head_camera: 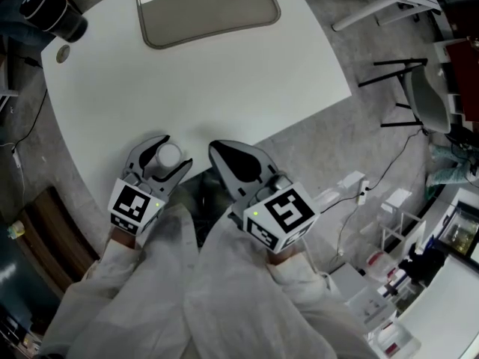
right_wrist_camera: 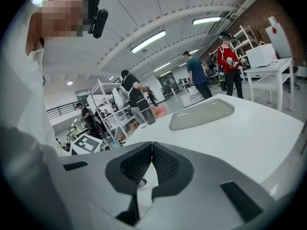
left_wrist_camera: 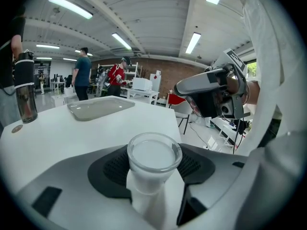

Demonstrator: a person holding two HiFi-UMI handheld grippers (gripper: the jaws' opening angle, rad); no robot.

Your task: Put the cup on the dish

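A frosted glass cup (head_camera: 169,155) sits between the pads of my left gripper (head_camera: 160,158) at the near edge of the white table (head_camera: 247,88). In the left gripper view the cup (left_wrist_camera: 153,153) stands upright, and both dark pads (left_wrist_camera: 112,166) press its sides. The dish (head_camera: 206,6) is a shallow grey rounded tray at the table's far end, also seen as the dish (left_wrist_camera: 98,108) and the dish (right_wrist_camera: 201,114). My right gripper (head_camera: 227,158) hovers beside the left, jaws together with nothing in them, right gripper (right_wrist_camera: 152,147).
A black bottle (head_camera: 52,13) stands at the far left corner near a small round cap (head_camera: 63,53). Black chair legs (head_camera: 404,88) and cables lie on the floor to the right. People stand (left_wrist_camera: 82,73) beyond the table.
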